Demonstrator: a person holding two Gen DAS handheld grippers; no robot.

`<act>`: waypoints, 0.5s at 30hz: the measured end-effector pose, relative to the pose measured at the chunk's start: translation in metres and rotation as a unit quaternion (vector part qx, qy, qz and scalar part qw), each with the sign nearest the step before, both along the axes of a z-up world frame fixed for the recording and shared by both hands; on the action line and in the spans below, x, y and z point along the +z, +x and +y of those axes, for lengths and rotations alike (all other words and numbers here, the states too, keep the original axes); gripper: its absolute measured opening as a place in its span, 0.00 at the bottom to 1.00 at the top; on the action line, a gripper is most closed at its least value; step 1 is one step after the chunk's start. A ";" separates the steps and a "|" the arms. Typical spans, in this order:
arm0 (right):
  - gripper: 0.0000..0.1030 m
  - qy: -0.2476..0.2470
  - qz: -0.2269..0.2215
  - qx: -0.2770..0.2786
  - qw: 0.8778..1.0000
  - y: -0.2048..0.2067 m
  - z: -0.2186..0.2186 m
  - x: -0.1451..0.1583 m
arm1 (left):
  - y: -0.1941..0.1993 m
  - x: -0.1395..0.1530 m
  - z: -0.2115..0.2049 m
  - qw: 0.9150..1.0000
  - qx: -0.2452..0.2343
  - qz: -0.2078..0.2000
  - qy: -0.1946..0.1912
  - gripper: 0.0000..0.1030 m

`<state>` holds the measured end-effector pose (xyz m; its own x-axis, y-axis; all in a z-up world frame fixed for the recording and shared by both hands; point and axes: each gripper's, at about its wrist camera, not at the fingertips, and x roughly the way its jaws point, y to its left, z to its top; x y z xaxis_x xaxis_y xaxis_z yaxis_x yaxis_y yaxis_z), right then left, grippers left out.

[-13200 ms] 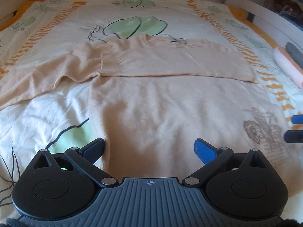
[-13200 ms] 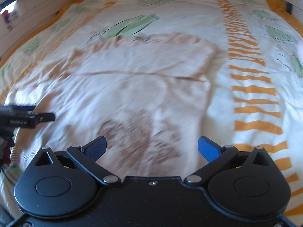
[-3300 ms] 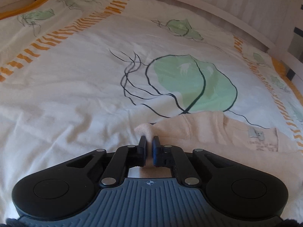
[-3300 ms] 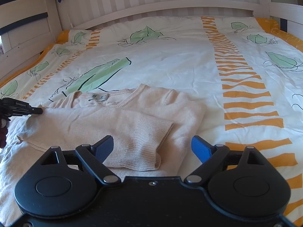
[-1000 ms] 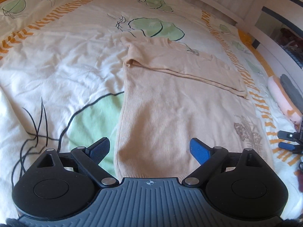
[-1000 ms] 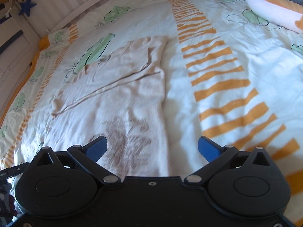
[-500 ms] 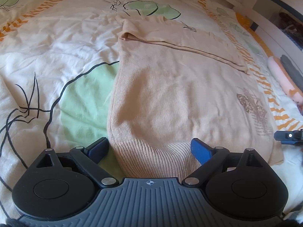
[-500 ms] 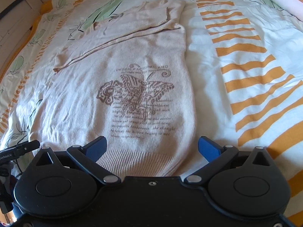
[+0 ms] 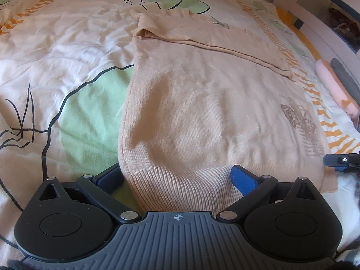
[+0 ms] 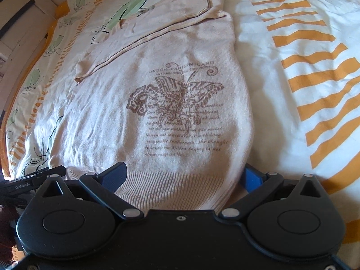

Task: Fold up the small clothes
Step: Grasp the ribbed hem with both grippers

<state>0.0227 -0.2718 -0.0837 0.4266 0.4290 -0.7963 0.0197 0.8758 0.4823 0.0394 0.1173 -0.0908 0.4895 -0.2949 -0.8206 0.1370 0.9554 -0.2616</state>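
Note:
A beige knit sweater lies flat on the bed, both sleeves folded across its chest. Its brown butterfly print faces up. My left gripper sits low at the hem's left corner with its jaws opening; the ribbed hem lies between the fingers, unpinched. Over the hem's right corner my right gripper is open, ribbing between its fingers too. The right gripper's tip shows at the left view's right edge, and the left gripper's tip at the right view's left edge.
The bedspread is cream with green leaves and orange stripes. A rolled pink and grey bundle lies at the bed's right side. A white wooden bed frame runs along the far left.
Both grippers have come down and in toward the sweater's bottom edge; the ribbed hem now lies between each pair of jaws. The sweater has not moved in the last second.

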 end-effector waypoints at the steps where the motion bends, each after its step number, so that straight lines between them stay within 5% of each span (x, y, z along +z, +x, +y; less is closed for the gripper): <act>1: 1.00 0.003 0.000 0.002 1.000 0.000 0.000 0.000 | 0.000 0.000 0.000 1.000 -0.001 0.001 0.001 0.99; 8: 0.98 0.021 -0.002 0.010 1.000 -0.007 0.000 0.002 | -0.003 0.003 0.004 1.000 0.008 -0.005 0.003 0.85; 15: 0.82 0.021 -0.002 0.000 1.000 -0.011 -0.007 0.004 | -0.006 0.006 0.010 1.000 0.016 -0.009 -0.015 0.71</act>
